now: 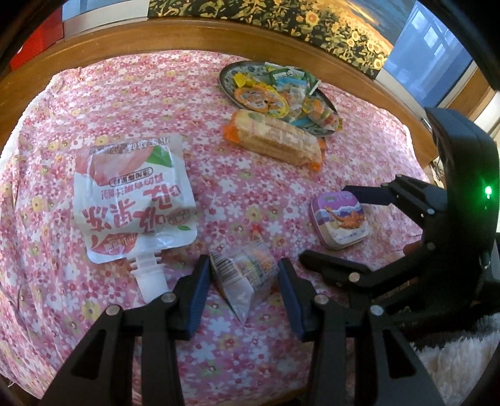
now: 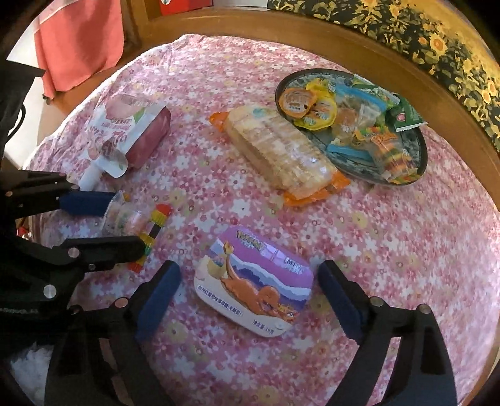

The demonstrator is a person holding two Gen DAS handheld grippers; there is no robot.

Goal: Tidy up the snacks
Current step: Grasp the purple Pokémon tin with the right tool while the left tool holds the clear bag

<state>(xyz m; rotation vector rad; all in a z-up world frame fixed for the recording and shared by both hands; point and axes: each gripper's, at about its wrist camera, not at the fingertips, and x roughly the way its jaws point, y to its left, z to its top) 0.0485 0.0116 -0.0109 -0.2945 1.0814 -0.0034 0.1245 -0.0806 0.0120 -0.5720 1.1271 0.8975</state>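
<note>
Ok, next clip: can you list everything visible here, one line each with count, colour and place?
Tablecloth: one, pink floral, covering the table.
Plate: one, dark patterned, far right, piled with small wrapped sweets.
Cracker pack: one, clear wrap with orange ends, lying beside the plate.
Drink pouch: one, white and red with a white spout, on the left.
Candy packet: one, clear with coloured contents, between the left gripper's fingers.
Mint tin: one, purple with an orange creature, flat on the cloth between the right gripper's fingers.
Table edge: one, brown wood, along the far side.
Left gripper: one, black with blue pads, closed around the candy packet.
Right gripper: one, black with blue pads, open wide either side of the tin.
</note>
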